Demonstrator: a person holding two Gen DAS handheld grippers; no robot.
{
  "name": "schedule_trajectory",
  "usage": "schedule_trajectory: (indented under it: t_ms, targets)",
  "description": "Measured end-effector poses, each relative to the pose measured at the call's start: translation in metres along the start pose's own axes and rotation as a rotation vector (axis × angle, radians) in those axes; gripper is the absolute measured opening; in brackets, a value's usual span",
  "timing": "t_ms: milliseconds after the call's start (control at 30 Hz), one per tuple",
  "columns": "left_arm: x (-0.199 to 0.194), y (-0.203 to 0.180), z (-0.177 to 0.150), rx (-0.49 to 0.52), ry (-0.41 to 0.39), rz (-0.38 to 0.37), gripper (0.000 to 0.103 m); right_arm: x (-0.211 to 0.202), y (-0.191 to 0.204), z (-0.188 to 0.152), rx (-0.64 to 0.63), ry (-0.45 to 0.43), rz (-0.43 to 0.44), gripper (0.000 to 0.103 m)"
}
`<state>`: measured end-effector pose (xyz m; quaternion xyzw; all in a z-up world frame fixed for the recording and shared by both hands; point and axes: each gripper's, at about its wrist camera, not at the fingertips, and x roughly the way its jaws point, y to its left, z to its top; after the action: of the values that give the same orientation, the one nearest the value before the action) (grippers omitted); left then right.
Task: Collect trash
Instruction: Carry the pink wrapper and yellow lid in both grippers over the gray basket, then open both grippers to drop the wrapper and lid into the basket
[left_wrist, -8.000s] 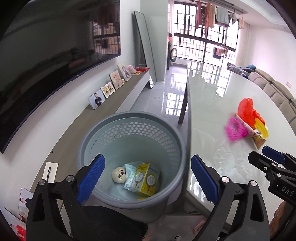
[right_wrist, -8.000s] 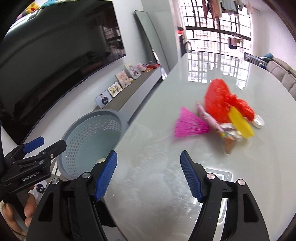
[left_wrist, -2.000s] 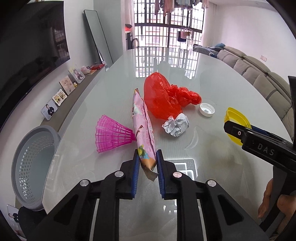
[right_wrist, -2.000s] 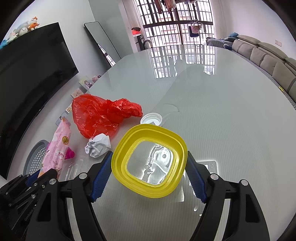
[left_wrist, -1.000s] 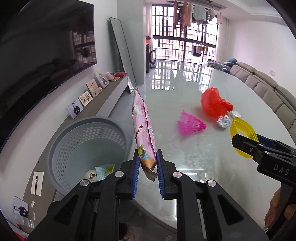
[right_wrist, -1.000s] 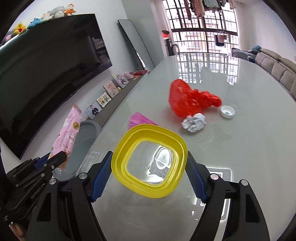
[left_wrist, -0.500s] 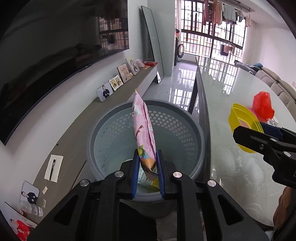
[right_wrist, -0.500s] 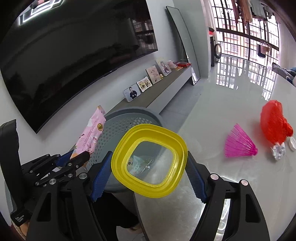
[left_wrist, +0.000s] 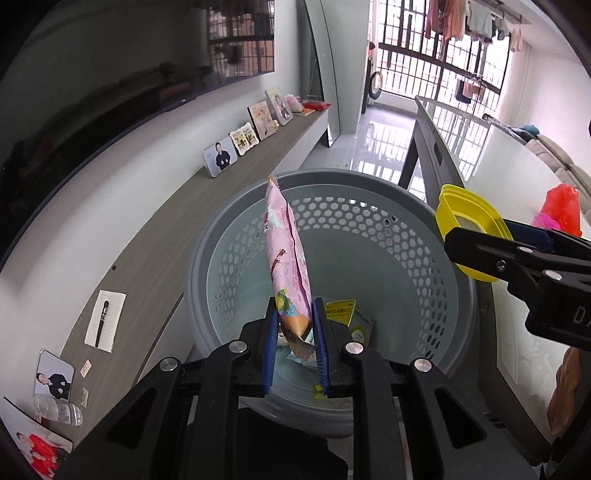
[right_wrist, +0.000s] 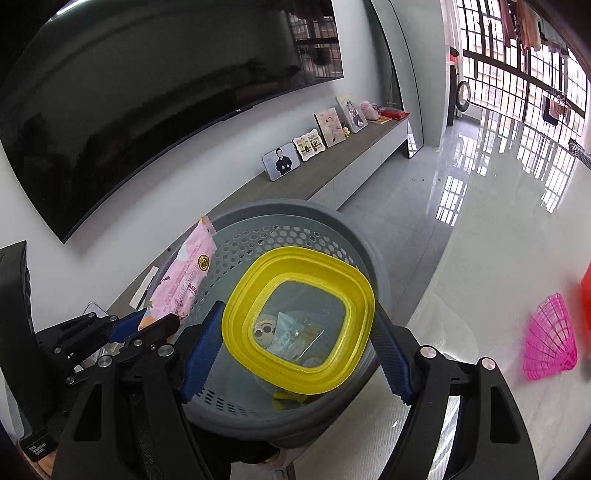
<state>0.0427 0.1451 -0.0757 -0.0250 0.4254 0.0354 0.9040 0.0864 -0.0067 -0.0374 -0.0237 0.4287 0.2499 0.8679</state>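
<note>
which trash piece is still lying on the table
The pink ribbed plastic fan lies on the table; the pink snack wrapper and yellow square lid are gripped over the basket.

I face a dark wall-mounted television above a low console bearing photo frames; barred windows light the glossy floor.

Red bag cut by edge.

Both wrist views close above, looking down, sharing the basket
</note>
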Motion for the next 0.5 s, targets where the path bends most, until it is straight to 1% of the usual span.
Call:
schedule_trajectory:
  t_ms: [267, 500]
  targets:
    - [0.008, 0.002, 0.001, -0.007, 0.015, -0.002, 0.019, 0.006, -0.01, -0.003, 0.02, 0.014, 0.011, 0.073]
    - [0.012, 0.001, -0.001, -0.008, 0.029, 0.0, 0.02, 0.003, -0.011, -0.003, 0.027, 0.012, 0.011, 0.073]
